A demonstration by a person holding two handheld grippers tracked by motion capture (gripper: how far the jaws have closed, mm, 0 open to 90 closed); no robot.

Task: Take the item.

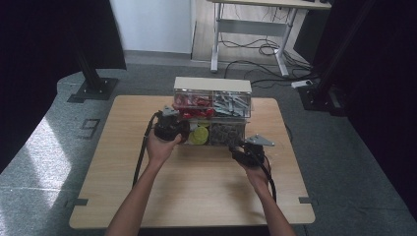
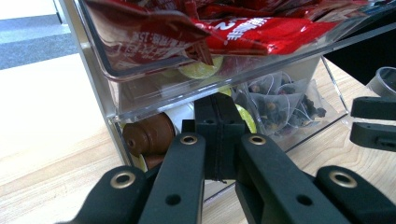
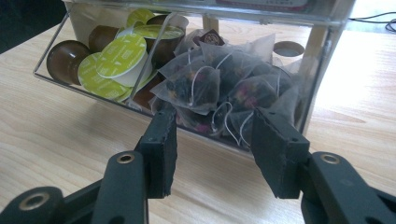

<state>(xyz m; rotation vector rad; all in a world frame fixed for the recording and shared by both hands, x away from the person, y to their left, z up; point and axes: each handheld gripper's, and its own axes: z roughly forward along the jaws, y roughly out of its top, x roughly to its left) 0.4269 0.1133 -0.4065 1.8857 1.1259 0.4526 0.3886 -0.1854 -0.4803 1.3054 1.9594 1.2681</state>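
Observation:
A clear two-tier organiser with a beige top stands at the table's far middle. Its upper left bin holds red packets. Below sit brown capsules with yellow-green lids and mesh tea bags. My left gripper is shut, its tips against the lower left bin under the tilted red-packet bin, with nothing visible between them. My right gripper is open just in front of the tilted-out tea bag bin, touching nothing; its jaws also appear in the left gripper view as the right gripper.
The upper right bin holds grey-white packets. The wooden table has bare surface between the organiser and the front edge. A desk frame with cables stands on the floor beyond, and black posts rise at both sides.

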